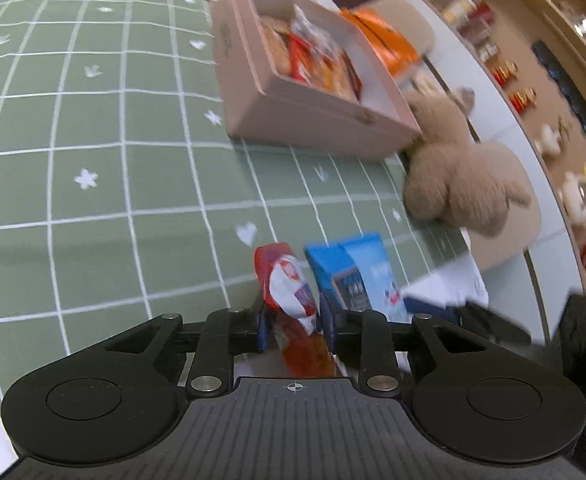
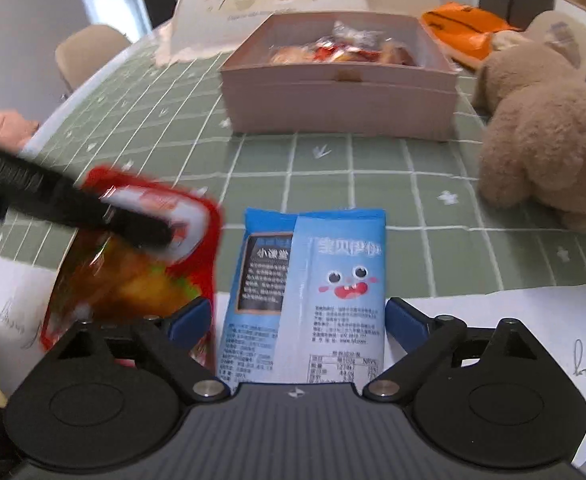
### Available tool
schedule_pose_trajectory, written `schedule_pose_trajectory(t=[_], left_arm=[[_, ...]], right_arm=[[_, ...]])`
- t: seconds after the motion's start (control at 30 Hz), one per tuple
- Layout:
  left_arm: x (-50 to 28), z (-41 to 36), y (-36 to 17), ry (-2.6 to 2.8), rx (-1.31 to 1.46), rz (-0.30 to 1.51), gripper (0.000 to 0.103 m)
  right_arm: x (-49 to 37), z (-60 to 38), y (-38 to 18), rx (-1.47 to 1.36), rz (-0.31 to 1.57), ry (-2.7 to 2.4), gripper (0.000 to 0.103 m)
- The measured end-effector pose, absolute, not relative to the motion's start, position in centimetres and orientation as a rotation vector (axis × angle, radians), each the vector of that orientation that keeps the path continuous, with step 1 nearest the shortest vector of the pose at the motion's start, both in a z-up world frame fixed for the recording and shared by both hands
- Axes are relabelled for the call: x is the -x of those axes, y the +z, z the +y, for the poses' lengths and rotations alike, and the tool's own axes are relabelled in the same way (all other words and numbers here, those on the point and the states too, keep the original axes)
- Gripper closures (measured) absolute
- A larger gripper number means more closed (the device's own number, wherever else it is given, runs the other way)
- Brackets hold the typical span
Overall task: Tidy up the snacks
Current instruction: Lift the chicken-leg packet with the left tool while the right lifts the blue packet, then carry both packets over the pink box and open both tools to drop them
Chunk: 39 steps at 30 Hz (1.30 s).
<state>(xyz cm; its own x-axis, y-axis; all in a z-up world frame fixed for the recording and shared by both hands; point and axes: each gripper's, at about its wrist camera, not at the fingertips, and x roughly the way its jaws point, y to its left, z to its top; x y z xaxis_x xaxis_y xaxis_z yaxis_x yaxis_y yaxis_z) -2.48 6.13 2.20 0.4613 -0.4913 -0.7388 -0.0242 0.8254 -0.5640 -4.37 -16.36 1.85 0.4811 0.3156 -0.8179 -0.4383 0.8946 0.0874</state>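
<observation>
Red snack packet [image 1: 291, 292]: crinkled foil pouch with clear window, pinched between the fingers of the left gripper [image 1: 293, 322], raised off the green grid-patterned tablecloth [image 1: 93, 140].
Blue snack packet [image 2: 309, 292]: flat on the cloth, straddled by the right gripper [image 2: 297, 318]; jaws spread wide, pads not pressing.
Step in hand: pick-up, apparently.
Next move: probably carry red packet to the pink open box [image 2: 339, 96], clearing its front wall.
Hard to make out: box contents blurred; red packet's lower end cut off behind the gripper body.

Plush bear [image 2: 545, 128] on green grid tablecloth [image 1: 93, 140]
</observation>
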Motion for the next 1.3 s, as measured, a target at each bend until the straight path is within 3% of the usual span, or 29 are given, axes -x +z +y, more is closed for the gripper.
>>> schedule_pose_trajectory(t=[0.13, 0.73, 0.87, 1.03, 1.17, 1.3], left_arm=[[2.5, 5.9, 1.9, -0.298, 0.552, 1.078, 0.064], [2.8, 5.1, 1.3, -0.322, 0.499, 1.108, 0.068], [2.7, 5.7, 1.0, -0.32, 0.547, 1.117, 0.069], [3.0, 5.1, 1.7, -0.338, 0.51, 1.082, 0.073], [3.8, 5.4, 5.2, -0.411, 0.586, 0.984, 0.076], [3.0, 6.7, 12.6, -0.476, 0.628, 0.76, 0.077]], right_arm=[[5.1, -14.8, 1.4, 0.211, 0.936, 0.426, 0.006], [4.9, -14.9, 1.3, 0.206, 0.917, 0.44, 0.005], [4.7, -15.8, 1.8, 0.197, 0.921, 0.435, 0.018], [4.2, -17.6, 3.1, 0.158, 0.925, 0.403, 0.022], [4.5, -19.4, 5.9, 0.136, 0.859, 0.376, 0.022], [4.6, -21.2, 9.3, 0.09, 0.779, 0.346, 0.022]])
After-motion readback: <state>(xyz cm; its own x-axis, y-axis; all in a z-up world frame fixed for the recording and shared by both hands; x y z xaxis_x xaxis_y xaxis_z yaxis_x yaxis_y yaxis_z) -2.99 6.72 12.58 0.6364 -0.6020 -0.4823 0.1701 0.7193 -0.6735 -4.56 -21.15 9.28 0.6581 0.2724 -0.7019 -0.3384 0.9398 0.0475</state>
